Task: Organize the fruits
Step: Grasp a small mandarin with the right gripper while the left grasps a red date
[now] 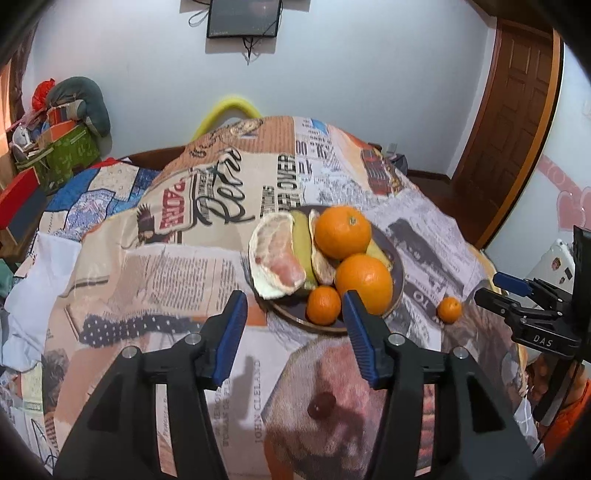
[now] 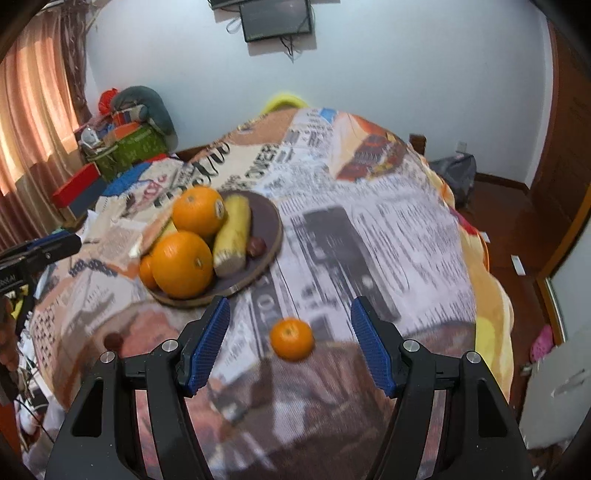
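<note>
A dark round plate (image 1: 397, 273) (image 2: 271, 225) on the newspaper-print cloth holds two big oranges (image 1: 342, 232) (image 2: 197, 210), a small mandarin (image 1: 323, 305), a peeled pomelo piece (image 1: 277, 254) and yellow-green peel (image 2: 232, 230). A loose small mandarin (image 1: 449, 309) (image 2: 291, 339) lies on the cloth right of the plate. A dark red fruit (image 1: 320, 404) (image 2: 113, 340) lies on the cloth in front of the plate. My left gripper (image 1: 295, 325) is open and empty, just short of the plate's near rim. My right gripper (image 2: 290, 332) is open, its fingers on either side of the loose mandarin, not touching it.
The cloth-covered table (image 2: 388, 229) drops off at the right toward a wooden floor (image 2: 509, 229). Boxes and bags (image 1: 62, 147) are stacked at the far left. A wooden door (image 1: 513, 122) stands at the right, a screen (image 1: 242, 16) on the wall.
</note>
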Demonstrator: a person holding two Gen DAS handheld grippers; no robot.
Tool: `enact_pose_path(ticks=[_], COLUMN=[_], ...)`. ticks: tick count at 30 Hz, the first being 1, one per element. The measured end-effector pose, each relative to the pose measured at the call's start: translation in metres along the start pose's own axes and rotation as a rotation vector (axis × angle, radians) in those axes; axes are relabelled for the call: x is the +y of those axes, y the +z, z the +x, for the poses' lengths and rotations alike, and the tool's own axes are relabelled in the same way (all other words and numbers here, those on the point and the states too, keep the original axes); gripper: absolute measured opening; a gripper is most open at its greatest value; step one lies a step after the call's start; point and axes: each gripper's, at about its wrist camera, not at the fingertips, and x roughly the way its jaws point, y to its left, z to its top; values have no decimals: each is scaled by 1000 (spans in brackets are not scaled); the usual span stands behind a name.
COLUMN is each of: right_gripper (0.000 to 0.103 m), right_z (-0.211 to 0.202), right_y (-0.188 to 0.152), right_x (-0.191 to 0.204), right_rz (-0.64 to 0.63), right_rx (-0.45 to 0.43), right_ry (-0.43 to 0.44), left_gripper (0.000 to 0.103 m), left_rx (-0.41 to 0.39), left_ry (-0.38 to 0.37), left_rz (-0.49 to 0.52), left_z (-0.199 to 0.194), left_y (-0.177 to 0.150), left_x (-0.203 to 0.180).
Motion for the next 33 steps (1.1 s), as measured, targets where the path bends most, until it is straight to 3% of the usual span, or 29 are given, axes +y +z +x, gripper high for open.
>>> enact_pose_path(ticks=[9,14,21,33], right_gripper=[65,64,32,31], right_z=[27,34,44,16], right_y=[-26,-26,-28,-32], right_x=[-13,-14,-6,-2], right_rz=[49,74,57,59], right_rx=[91,92,108,69], right_ry=[5,31,47,69], left_gripper=[53,53,53,53], left_rx=[78,110,134,148], left_ry=[2,6,-4,-28], left_rz=[0,6,6,67], left_z=[23,32,39,31], left_y=[-20,-28,-33,-52], left_x=[2,4,2,-20])
